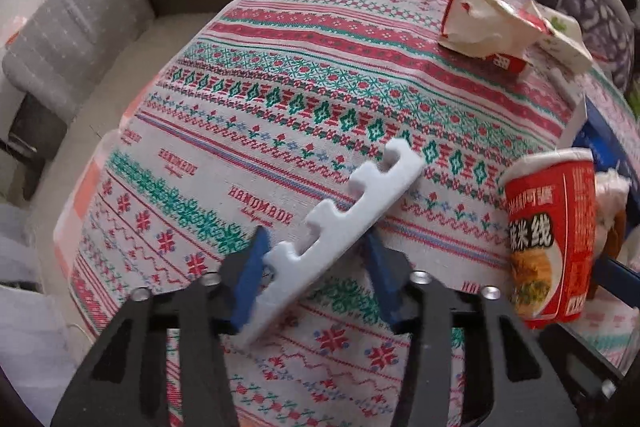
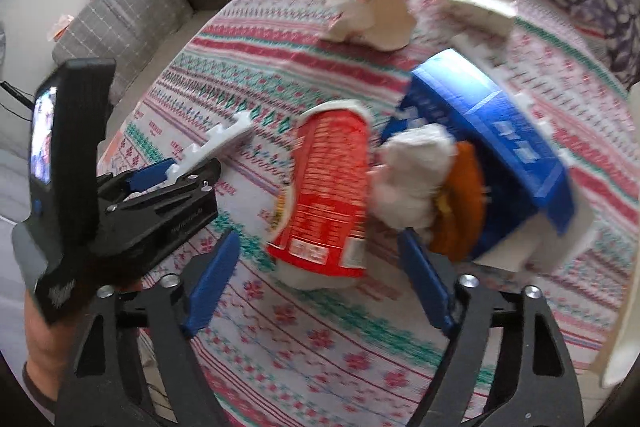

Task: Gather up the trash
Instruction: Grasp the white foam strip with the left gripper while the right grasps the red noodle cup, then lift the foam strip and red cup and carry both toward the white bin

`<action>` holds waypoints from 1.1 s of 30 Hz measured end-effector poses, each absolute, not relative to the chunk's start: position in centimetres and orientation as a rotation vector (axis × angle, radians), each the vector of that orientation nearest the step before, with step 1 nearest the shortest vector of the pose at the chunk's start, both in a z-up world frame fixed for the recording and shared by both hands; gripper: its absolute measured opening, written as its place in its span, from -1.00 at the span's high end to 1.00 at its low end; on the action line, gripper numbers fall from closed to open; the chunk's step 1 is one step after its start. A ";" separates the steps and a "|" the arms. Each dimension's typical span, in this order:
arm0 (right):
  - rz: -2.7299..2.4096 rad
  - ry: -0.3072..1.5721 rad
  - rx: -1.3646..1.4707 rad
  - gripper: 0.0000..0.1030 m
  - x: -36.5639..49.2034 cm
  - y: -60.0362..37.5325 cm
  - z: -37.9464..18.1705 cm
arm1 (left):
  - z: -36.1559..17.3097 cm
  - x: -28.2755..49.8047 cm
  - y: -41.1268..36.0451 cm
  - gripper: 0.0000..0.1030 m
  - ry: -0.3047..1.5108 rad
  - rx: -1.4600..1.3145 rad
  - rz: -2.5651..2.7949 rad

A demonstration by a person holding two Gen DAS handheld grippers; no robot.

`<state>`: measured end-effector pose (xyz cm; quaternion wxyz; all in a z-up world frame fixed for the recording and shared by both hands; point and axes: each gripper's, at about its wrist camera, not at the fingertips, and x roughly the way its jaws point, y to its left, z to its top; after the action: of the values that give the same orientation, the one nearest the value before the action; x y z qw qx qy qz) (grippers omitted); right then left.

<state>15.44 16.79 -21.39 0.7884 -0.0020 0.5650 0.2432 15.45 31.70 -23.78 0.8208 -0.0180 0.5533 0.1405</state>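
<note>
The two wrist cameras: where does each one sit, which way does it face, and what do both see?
Left wrist: sits on the left gripper, looks along its blue fingers at the white foam strip between them, over the patterned tablecloth.
Right wrist: sits on the right gripper, open, facing the red noodle cup; the left gripper and the person's hand show.
Shared: strip, cup, tablecloth, crumpled carton.

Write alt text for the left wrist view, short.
The left gripper holds a notched white foam strip between its blue fingers above a red, green and white patterned tablecloth. A red noodle cup stands at the right edge, and crumpled cartons lie at the far right of the table.
</note>
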 end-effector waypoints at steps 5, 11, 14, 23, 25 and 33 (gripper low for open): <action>0.511 1.246 -0.005 -0.29 15.7 18.0 -23.0 | -23.4 13.6 33.8 0.40 1.183 -0.091 0.339; 0.509 1.207 -0.006 0.13 16.1 18.8 -23.5 | -22.8 11.5 37.0 0.43 1.173 -0.202 0.419; 0.528 1.164 0.004 0.14 15.8 18.9 -22.5 | -21.4 10.5 37.5 0.43 1.127 -0.257 0.434; 0.566 0.875 0.017 0.14 14.2 17.9 -15.5 | -14.6 9.1 37.0 0.43 0.903 -0.324 0.445; 0.548 0.793 0.003 0.13 13.6 17.4 -13.9 | -13.5 9.1 36.5 0.42 0.862 -0.321 0.447; 0.413 0.572 -0.044 0.12 11.6 14.4 -10.3 | -9.7 8.2 34.2 0.42 0.705 -0.286 0.474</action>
<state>11.57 14.44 -10.28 0.9383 -0.0214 0.2799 0.2021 8.16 34.24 -9.68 0.9013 -0.1381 0.3407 0.2293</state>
